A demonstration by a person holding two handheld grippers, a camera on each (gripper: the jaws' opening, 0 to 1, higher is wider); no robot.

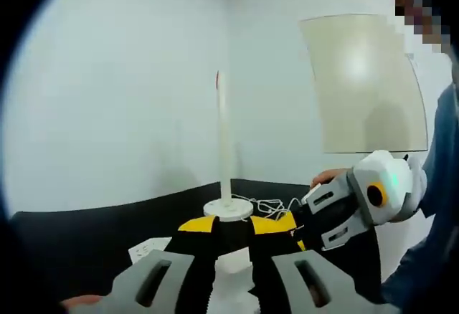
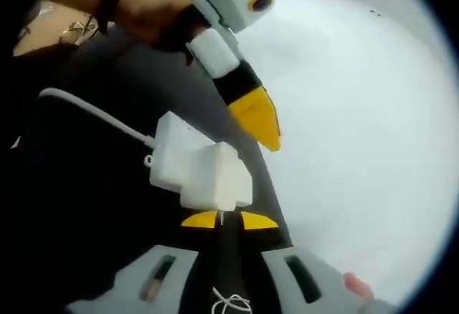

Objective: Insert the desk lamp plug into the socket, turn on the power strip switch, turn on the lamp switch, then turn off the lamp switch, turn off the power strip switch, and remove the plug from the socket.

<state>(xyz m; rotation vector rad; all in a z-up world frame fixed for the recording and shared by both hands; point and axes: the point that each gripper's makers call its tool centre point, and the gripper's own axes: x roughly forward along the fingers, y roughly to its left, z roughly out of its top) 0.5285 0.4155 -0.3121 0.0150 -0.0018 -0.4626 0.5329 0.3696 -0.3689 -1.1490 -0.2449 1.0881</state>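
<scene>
The white desk lamp (image 1: 226, 149) stands on its round base (image 1: 228, 210) at the back of the black table, with its cable (image 1: 271, 205) coiled beside it. A white power strip (image 1: 147, 249) lies to the front left. My left gripper (image 1: 235, 225) is open just before the lamp base, with nothing between its tips. In the right gripper view, my right gripper (image 2: 221, 220) is shut on the white blocky lamp plug (image 2: 201, 170), whose cable (image 2: 93, 115) trails off left. The left gripper (image 2: 262, 124) hangs just beyond the plug. The right gripper (image 1: 337, 213) reaches in from the right.
A person's hand (image 2: 143, 9) with a dark wristband holds the left gripper. A blue sleeve (image 1: 437, 206) stands at the right. A pale panel (image 1: 366, 84) hangs on the white wall. A cardboard box (image 2: 50, 31) sits past the table (image 2: 86, 206).
</scene>
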